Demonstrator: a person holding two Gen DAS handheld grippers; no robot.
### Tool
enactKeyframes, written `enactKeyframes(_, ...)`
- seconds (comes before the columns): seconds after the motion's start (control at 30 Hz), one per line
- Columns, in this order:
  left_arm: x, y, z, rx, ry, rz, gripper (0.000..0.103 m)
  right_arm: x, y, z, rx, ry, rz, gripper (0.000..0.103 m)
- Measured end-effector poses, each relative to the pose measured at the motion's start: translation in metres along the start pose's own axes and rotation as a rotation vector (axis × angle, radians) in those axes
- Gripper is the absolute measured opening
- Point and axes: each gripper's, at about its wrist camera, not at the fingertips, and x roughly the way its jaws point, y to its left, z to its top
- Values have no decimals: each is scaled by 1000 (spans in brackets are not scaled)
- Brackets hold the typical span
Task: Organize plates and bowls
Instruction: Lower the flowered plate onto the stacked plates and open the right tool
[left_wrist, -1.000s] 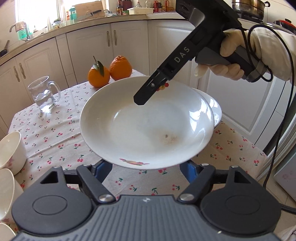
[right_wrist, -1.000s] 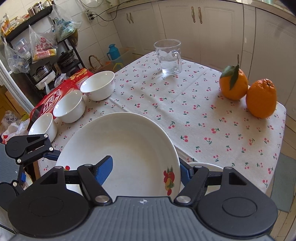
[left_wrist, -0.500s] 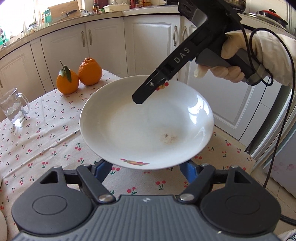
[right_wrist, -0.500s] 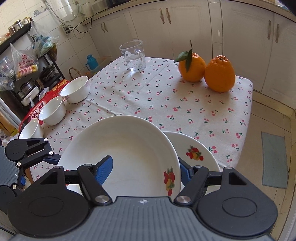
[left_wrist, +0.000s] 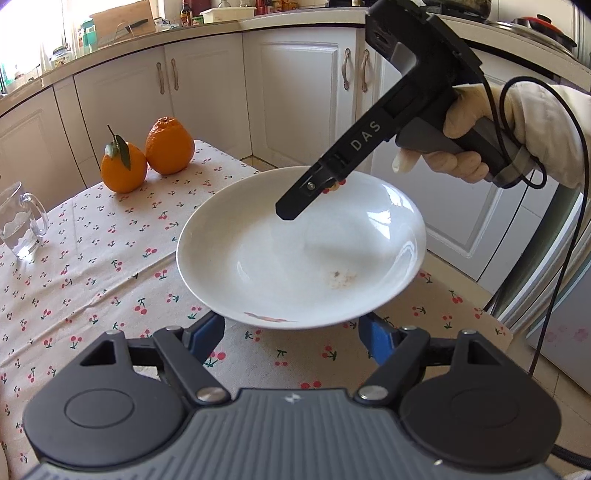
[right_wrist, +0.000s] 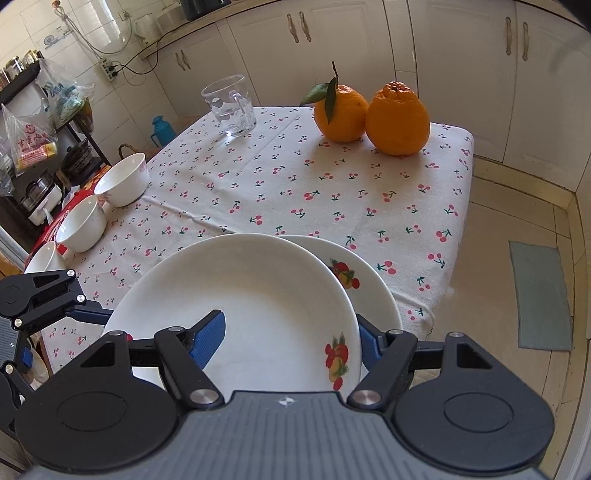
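A white deep plate (left_wrist: 295, 258) with a fruit print (right_wrist: 336, 358) hangs just above the table's near corner, carried by both grippers. My left gripper (left_wrist: 290, 332) has its blue fingers (left_wrist: 207, 332) under the plate's near rim, which hides their tips. My right gripper (right_wrist: 288, 332) straddles the opposite rim, one blue finger (right_wrist: 210, 330) on the inside and the other outside. It is shut on the plate. A second fruit-print plate (right_wrist: 369, 280) lies on the cloth, partly under the held one. White bowls (right_wrist: 122, 179) stand in a row at the table's left edge.
Two oranges (right_wrist: 369, 114) and a glass mug (right_wrist: 231, 105) stand at the far end of the cherry-print tablecloth (right_wrist: 277, 184). White cabinets (left_wrist: 295, 99) are close behind, and bare floor with a mat (right_wrist: 541, 295) lies to the right. A gloved hand (left_wrist: 469, 147) holds the right gripper.
Both grippers have carried the plate sideways over the table's corner and slightly down. It now covers part of the second plate. The mug and bowls have slid away in both views.
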Motion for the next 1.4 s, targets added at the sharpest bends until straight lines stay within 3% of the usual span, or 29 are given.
enactKeyframes(0.93,10,0,5,29,-37,-16,82,-22,-5,-18,25,3,-88,78)
enactKeyframes(1.4,9,3,2,22,-37,-5,82,-21,10,-26,9,38,-184,79)
